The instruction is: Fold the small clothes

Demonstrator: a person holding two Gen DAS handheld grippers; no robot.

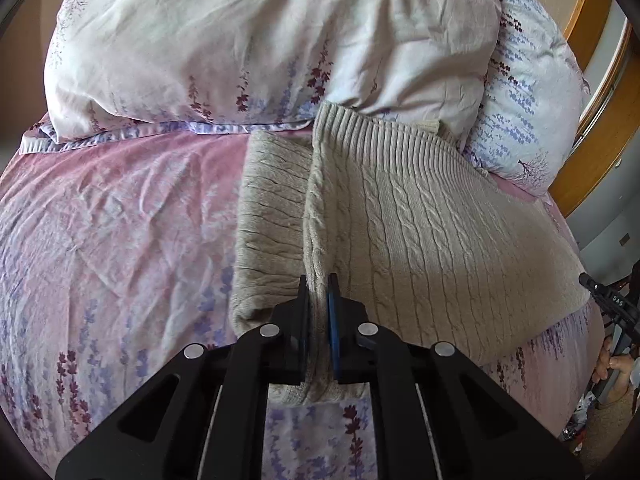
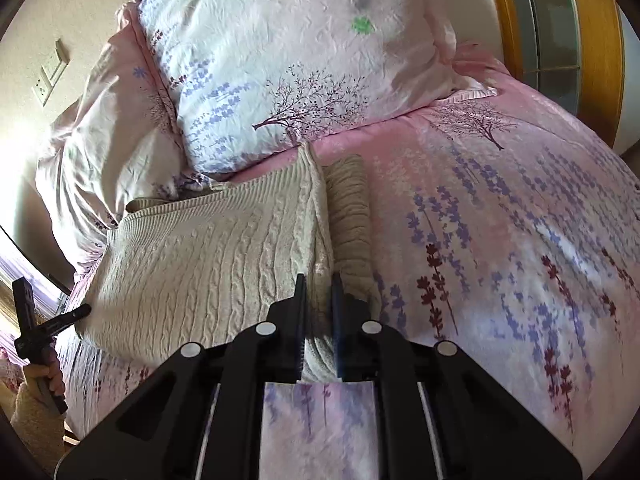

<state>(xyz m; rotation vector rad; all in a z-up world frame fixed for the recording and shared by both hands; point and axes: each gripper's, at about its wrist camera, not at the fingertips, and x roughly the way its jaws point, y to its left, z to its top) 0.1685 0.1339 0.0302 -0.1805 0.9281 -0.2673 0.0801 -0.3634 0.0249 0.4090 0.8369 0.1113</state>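
Observation:
A beige cable-knit sweater (image 1: 420,240) lies on the bed, one side folded over so a raised ridge runs down it, with a sleeve (image 1: 272,216) beside the ridge. My left gripper (image 1: 319,284) is shut on the sweater's folded edge near its near end. In the right wrist view the same sweater (image 2: 208,264) lies left of centre with the sleeve (image 2: 350,216) to its right. My right gripper (image 2: 319,284) is shut on the sweater's folded edge at the opposite side. The other gripper shows at the left edge (image 2: 36,320), held in a hand.
The bed has a pink floral cover (image 1: 112,240). Large white pillows (image 1: 260,40) lie just beyond the sweater, and another pillow (image 2: 288,72) touches its far end. A wooden door frame (image 2: 600,52) stands at the right. Wall sockets (image 2: 50,72) are at the left.

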